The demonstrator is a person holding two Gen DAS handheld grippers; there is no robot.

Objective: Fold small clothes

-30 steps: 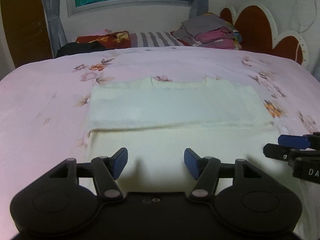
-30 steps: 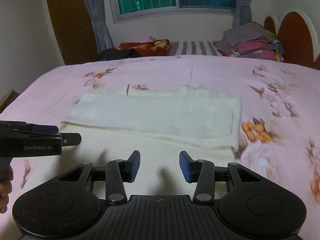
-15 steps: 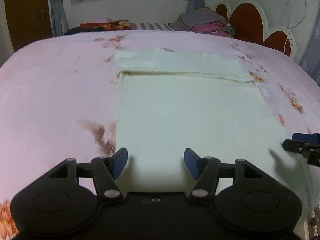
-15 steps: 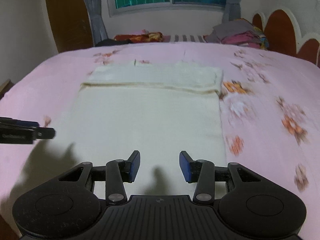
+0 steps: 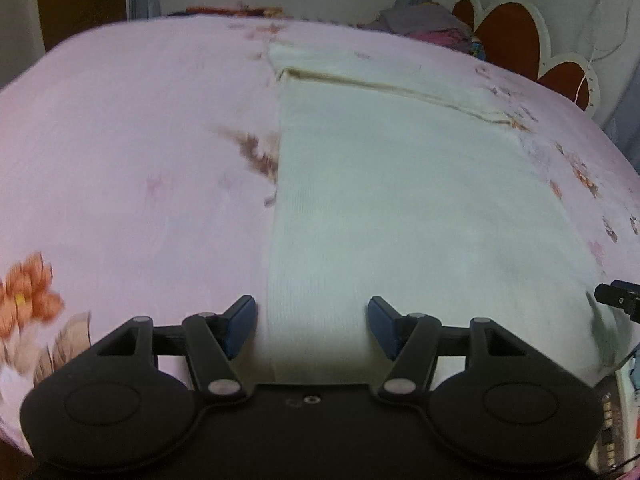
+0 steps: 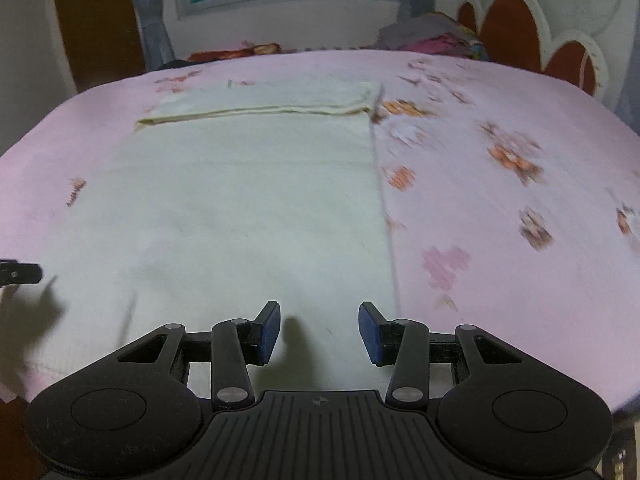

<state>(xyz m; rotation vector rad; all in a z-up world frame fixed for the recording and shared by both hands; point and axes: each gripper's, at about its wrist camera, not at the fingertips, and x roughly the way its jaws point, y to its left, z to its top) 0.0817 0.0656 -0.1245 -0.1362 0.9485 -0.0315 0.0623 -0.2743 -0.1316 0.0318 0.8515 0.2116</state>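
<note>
Left tongs (image 5: 311, 326) held spread, nothing gripped, poised over near left corner of cream knitted garment (image 5: 400, 208). Right tongs (image 6: 319, 332) likewise spread and empty, over near right corner. Garment laid flat on pink floral bedsheet (image 6: 500, 240); far end already folded over into band (image 6: 260, 102); near portion judged left to fold. Heap of folded clothes (image 6: 428, 34) seen by headboard; path unobstructed.

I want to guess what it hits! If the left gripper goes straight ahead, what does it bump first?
Probably the cream knitted garment: the open left gripper points down at its left edge, though depth is unclear.
</note>
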